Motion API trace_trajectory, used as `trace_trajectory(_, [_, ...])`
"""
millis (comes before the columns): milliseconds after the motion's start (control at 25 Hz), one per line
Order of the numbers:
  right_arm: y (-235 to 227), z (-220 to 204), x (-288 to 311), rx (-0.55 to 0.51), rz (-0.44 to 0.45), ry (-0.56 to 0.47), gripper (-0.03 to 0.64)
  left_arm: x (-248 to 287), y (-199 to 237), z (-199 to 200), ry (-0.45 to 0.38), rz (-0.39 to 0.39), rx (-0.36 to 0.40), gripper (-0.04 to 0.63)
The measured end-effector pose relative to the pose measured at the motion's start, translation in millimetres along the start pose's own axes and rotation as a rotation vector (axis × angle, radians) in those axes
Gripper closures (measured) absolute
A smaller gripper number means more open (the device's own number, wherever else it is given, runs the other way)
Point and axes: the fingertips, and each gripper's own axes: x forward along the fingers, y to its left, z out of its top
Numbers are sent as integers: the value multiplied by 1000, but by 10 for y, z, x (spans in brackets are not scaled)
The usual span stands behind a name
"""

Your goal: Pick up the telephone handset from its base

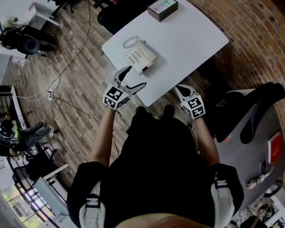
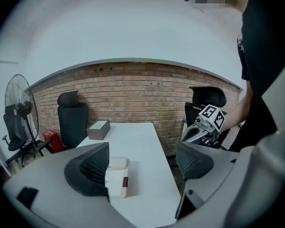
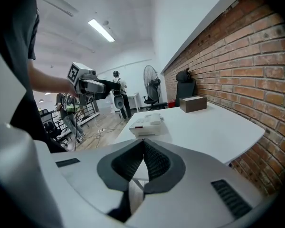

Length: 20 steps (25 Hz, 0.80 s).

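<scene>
The white table (image 1: 194, 42) stands in the upper middle of the head view. The telephone base (image 1: 143, 60) lies on it, near the left corner. The handset (image 1: 131, 42) rests on the base at its upper left side. It is small there and its outline is not sharp. A brown box (image 1: 162, 7) sits at the far end of the table, well apart from the telephone base.

The left gripper (image 1: 135, 76) is at the near edge of the table, just below the telephone base in the frame. Its fingers (image 2: 88, 167) stand wide apart and clamp nothing. In the left gripper view the telephone base shows end-on between them, close to the left finger, which covers a part of it. From this side I cannot separate the handset from the base. Whether this gripper touches the table edge, no view shows clearly.

The right gripper (image 1: 180, 88) is at the lower right of the table's near corner, apart from the telephone base. Its two fingers are pressed together at the tips with nothing between them. In the right gripper view the telephone base lies in the middle of the frame, beyond the fingertips. The handset on it is hard to make out. The person's body (image 1: 156, 175) fills the bottom of the head view and hides the floor under it.
</scene>
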Motion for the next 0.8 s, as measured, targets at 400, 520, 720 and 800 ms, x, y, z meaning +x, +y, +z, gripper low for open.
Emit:
trace_trajectory(400, [-117, -24, -2, 62, -143, 0, 620, 347, 392, -142, 84, -185, 81, 167])
trace_trajectory(520, [-92, -47, -5, 117, -202, 5, 620, 470, 573, -206, 131, -256, 148, 167])
trace_trajectory(720, [-59, -27, 133, 167, -257, 26, 620, 712, 841, -391, 250, -378, 347, 167])
trace_trajectory(800, [-27, 40, 216, 176, -271, 23, 620, 789, 929, -481, 281, -424, 399, 167])
